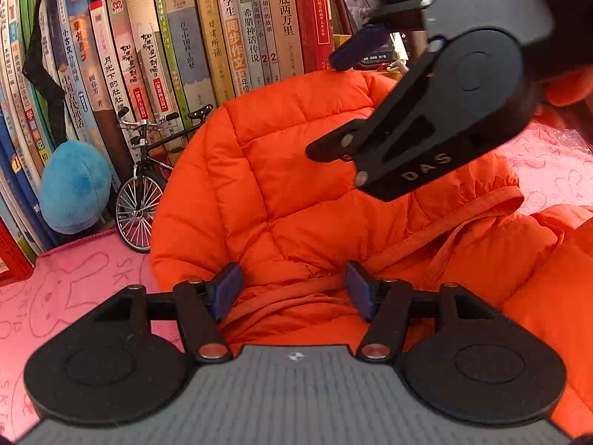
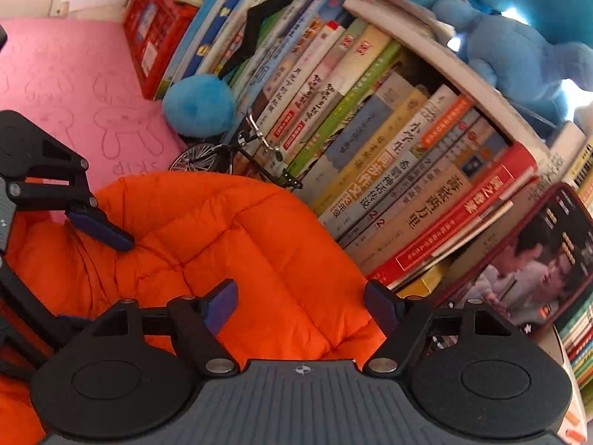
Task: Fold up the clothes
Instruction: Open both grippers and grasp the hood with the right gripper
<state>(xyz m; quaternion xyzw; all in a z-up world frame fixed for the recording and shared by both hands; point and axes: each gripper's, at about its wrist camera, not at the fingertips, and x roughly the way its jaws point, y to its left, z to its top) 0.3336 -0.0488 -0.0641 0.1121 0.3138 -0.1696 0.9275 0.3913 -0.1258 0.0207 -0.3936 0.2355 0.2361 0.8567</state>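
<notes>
An orange quilted puffer jacket [image 1: 281, 170] lies bunched on the pink mat [image 1: 74, 289], its far edge up against a row of books. My left gripper [image 1: 292, 289] hovers low over the jacket's near folds. Its jaws stand apart, with an orange hem band lying loose between them and neither pad pressing on it. My right gripper [image 1: 335, 102] hangs above the jacket's far right part, open and holding nothing. In the right wrist view, the right gripper [image 2: 301, 306] straddles the jacket [image 2: 229, 230] at its edge by the books, and the left gripper [image 2: 85, 274] shows at the left.
A row of upright books [image 1: 207, 37] stands close behind the jacket. A small model bicycle [image 1: 148, 185] and a blue plush toy [image 1: 74, 185] sit at the books' foot on the left. More blue plush [image 2: 519, 44] lies on top of the books. A red box [image 2: 155, 37] stands beside them.
</notes>
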